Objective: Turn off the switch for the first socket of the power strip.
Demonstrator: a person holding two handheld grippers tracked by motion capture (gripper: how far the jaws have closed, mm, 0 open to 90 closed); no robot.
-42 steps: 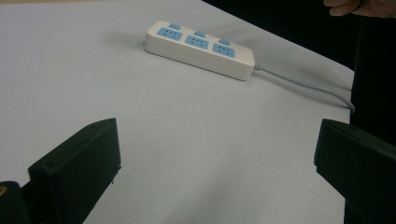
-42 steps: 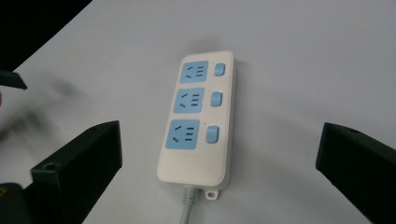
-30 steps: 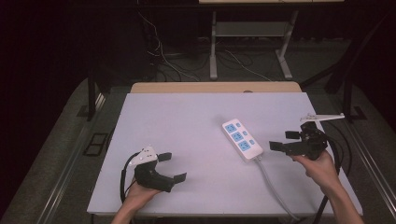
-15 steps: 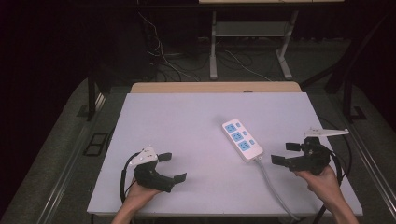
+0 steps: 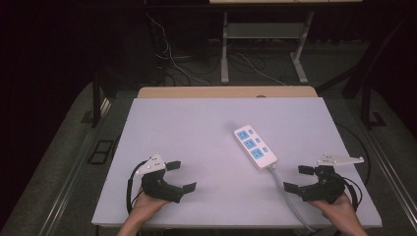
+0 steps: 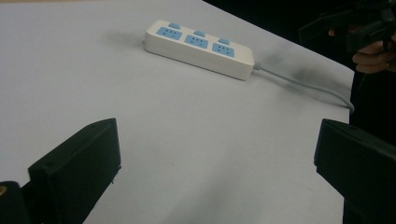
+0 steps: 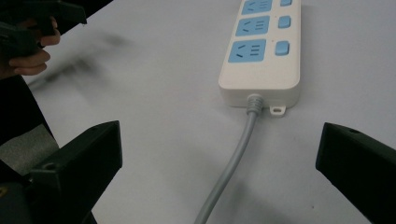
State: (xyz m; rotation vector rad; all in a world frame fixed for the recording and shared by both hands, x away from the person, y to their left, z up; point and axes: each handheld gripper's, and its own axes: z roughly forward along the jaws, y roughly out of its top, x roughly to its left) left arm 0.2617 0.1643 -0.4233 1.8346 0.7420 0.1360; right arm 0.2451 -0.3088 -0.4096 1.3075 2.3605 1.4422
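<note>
You are working at a white table (image 5: 196, 128), and the biggest change over the last second is on its right side: your right gripper (image 5: 299, 179) has been dropping from a raised spot level with the power strip (image 5: 254, 147) toward the near right corner, and it is now resting low, just above the tabletop. That is putting it behind the strip's cable end rather than beside its body, which reads as lining up on the grey cable (image 5: 287, 194) or the near end of the strip, not yet a grasp. The strip itself has not been moving; it is lying flat, right of centre, angled so its far end points left and its near end points right, with the cable running off the near edge.

Your left gripper (image 5: 181, 176) has been holding its place at the near left, well apart from the strip.

Your right hand (image 5: 339, 209) is coming in from the near edge, gripper pointing left toward the cable. Its jaws are standing wide apart with nothing between them; in the right gripper view the cable is running up between them to the strip (image 7: 260, 51). Your left hand (image 5: 145, 206) is lying low, its gripper aimed right and slightly far, jaws also spread wide and empty, framing the strip (image 6: 200, 46) at a distance.
</note>
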